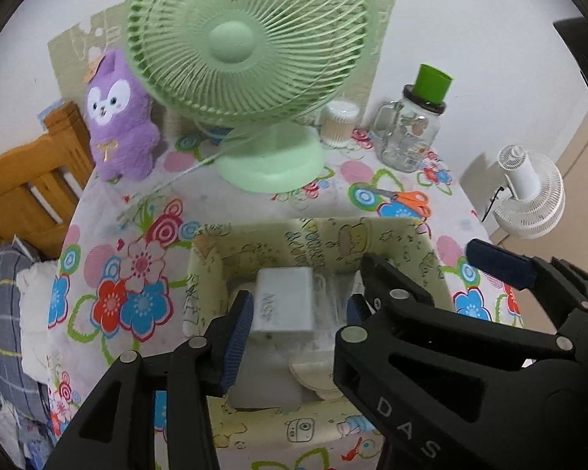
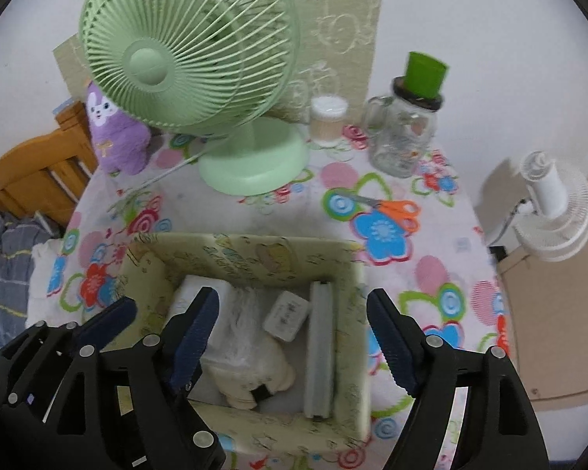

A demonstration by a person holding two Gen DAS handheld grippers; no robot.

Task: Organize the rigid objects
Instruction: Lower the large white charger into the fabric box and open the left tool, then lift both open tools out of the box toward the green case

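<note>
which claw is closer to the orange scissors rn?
Right, likely. The right claw hangs open over the storage box, on the side of the orange scissors. The left claw sits farther left, also open.

Bare tablecloth (image 2: 278,219) between storage box (image 2: 356,293) and green fan (image 2: 251,164); scissors (image 2: 392,207) at right.

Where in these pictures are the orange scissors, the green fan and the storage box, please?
orange scissors (image 2: 400,211): right wrist view, on the orange handles.
green fan (image 1: 231,41): left wrist view, on the grille's round hub.
storage box (image 2: 251,252): right wrist view, on the far wall's inner face.
</note>
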